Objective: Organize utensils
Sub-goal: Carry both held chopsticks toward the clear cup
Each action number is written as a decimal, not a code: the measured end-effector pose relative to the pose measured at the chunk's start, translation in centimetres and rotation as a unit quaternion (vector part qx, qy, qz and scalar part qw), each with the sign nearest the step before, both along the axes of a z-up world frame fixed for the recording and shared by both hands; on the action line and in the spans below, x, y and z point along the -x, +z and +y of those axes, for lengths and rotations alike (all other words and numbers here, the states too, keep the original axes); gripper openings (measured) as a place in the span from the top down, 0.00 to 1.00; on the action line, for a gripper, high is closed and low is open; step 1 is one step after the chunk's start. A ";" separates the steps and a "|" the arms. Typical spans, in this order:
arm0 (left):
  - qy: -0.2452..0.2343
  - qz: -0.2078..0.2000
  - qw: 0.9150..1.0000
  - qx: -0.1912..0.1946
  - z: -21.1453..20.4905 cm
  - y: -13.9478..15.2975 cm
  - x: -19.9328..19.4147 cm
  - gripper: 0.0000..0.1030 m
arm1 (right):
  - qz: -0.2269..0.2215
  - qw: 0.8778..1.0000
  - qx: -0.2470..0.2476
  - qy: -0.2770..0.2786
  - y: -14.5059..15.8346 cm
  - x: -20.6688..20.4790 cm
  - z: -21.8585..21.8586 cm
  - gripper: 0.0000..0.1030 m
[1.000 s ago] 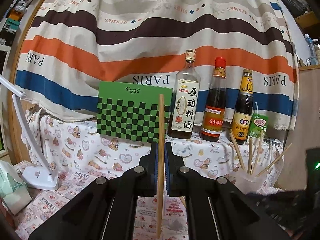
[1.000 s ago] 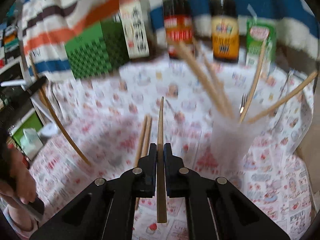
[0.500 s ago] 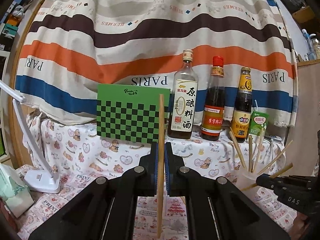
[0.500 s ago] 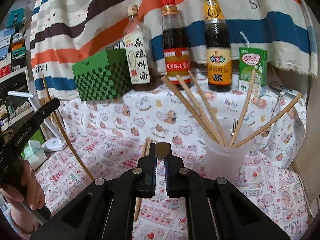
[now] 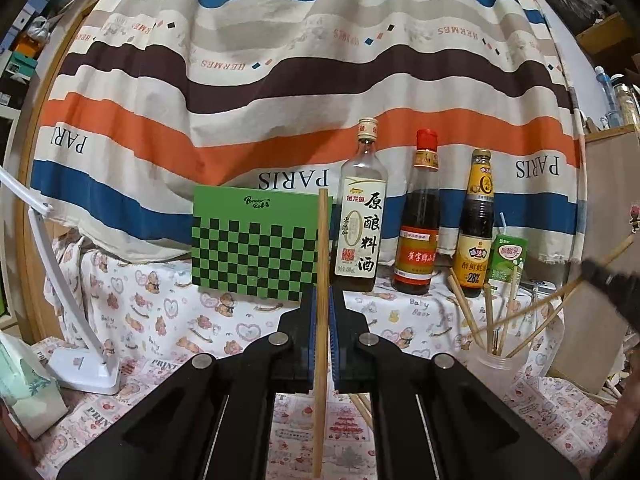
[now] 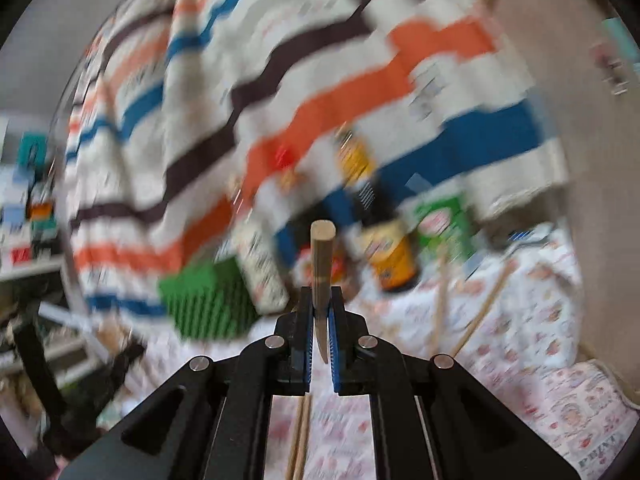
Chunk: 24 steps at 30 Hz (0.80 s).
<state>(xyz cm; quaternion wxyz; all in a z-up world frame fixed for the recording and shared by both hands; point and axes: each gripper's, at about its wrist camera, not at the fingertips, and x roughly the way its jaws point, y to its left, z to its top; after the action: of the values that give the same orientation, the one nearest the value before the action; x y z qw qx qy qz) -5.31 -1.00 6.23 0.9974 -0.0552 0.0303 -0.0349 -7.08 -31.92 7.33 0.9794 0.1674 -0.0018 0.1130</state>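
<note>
My left gripper (image 5: pixel 323 300) is shut on a wooden chopstick (image 5: pixel 321 264) that stands upright between its blue pads. To the lower right in the left wrist view a clear plastic cup (image 5: pixel 493 368) holds several chopsticks (image 5: pixel 464 312). The right gripper's dark tip (image 5: pixel 612 284) shows blurred at the right edge above the cup, a chopstick (image 5: pixel 618 250) poking past it. In the blurred right wrist view my right gripper (image 6: pixel 321 308) is shut on a chopstick (image 6: pixel 322 264) whose butt end points toward the camera. Two more chopsticks (image 6: pixel 300 436) lie on the patterned cloth below it.
Three sauce bottles (image 5: pixel 362 216) and a green drink carton (image 5: pixel 508 260) line the back of the table beside a green checkered box (image 5: pixel 256 244). A white lamp base (image 5: pixel 86 368) and a tissue pack (image 5: pixel 24 388) sit at the left. A striped cloth hangs behind.
The right gripper swung up and turned with its chopstick, so the chopstick now tips toward the camera and the view blurs. The left gripper and its chopstick stayed put.
</note>
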 end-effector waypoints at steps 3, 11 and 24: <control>-0.001 -0.004 1.000 -0.003 -0.3 -0.1 0.1 0.95 | -0.010 0.999 -0.035 -0.020 0.4 0.6 -1.9 0.93; -0.003 0.002 0.999 -0.031 -2.0 -1.0 -0.4 0.95 | -0.030 0.993 -0.056 -0.095 0.8 1.2 -4.3 0.93; -0.011 -0.020 1.000 0.006 -1.7 -0.8 0.0 0.95 | 0.089 0.995 -0.006 -0.035 -2.1 -5.8 -4.4 0.92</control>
<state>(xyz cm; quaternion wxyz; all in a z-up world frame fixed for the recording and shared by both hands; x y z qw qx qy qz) -5.32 -2.71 5.39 0.9970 -0.0606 0.0105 -0.0470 -1.24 -36.35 5.18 0.9780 0.1827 0.0784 0.0637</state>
